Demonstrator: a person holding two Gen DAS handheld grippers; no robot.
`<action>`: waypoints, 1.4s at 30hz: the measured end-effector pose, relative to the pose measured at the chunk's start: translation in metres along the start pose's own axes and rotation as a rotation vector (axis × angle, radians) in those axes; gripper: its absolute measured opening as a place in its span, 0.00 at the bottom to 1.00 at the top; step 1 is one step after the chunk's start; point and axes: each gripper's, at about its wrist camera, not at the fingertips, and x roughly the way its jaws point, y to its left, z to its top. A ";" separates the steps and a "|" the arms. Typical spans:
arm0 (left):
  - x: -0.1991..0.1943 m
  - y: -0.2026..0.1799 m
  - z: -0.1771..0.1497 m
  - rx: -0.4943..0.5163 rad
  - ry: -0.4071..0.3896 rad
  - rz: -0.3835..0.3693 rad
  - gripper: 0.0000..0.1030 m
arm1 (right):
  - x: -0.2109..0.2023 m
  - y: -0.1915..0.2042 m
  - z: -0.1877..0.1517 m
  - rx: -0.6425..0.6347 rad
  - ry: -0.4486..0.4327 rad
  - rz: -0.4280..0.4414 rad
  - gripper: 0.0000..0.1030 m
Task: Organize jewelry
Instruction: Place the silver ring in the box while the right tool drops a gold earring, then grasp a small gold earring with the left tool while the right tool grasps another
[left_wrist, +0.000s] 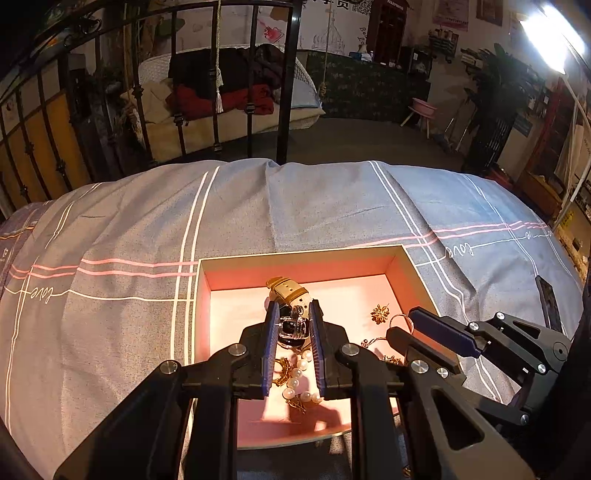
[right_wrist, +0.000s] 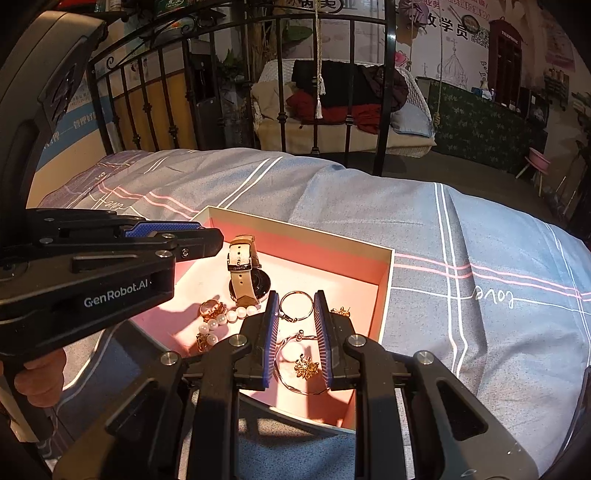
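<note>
A shallow pink-lined box (left_wrist: 402, 273) (right_wrist: 386, 284) lies on the bed and holds the jewelry. In it lie a watch with a beige strap (left_wrist: 291, 314) (right_wrist: 245, 273), a pearl string (left_wrist: 299, 376) (right_wrist: 225, 317), a gold flower piece (left_wrist: 379, 314) (right_wrist: 306, 369), thin gold hoops (right_wrist: 295, 302) and small gold pieces (right_wrist: 212, 310). My left gripper (left_wrist: 293, 308) is open above the box, its jaws on either side of the watch. My right gripper (right_wrist: 295, 297) is open above the hoops at the box's right side. Each gripper shows in the other's view (left_wrist: 436, 325) (right_wrist: 173, 236).
The box sits on a grey-blue bedspread (left_wrist: 147, 221) (right_wrist: 480, 258) with white and pink stripes. A black iron bed rail (left_wrist: 284, 92) (right_wrist: 384, 92) stands at the far edge. A hanging wicker seat with clothes (left_wrist: 229, 92) is behind it.
</note>
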 end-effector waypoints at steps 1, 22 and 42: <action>-0.001 0.000 0.000 -0.002 -0.002 -0.002 0.16 | 0.001 0.000 0.000 -0.001 0.002 0.000 0.20; -0.056 -0.019 -0.068 -0.016 -0.040 -0.085 0.80 | -0.065 -0.013 -0.069 0.024 -0.013 -0.104 0.79; -0.018 -0.048 -0.130 0.127 0.106 -0.054 0.51 | -0.065 0.002 -0.124 -0.013 0.115 -0.053 0.56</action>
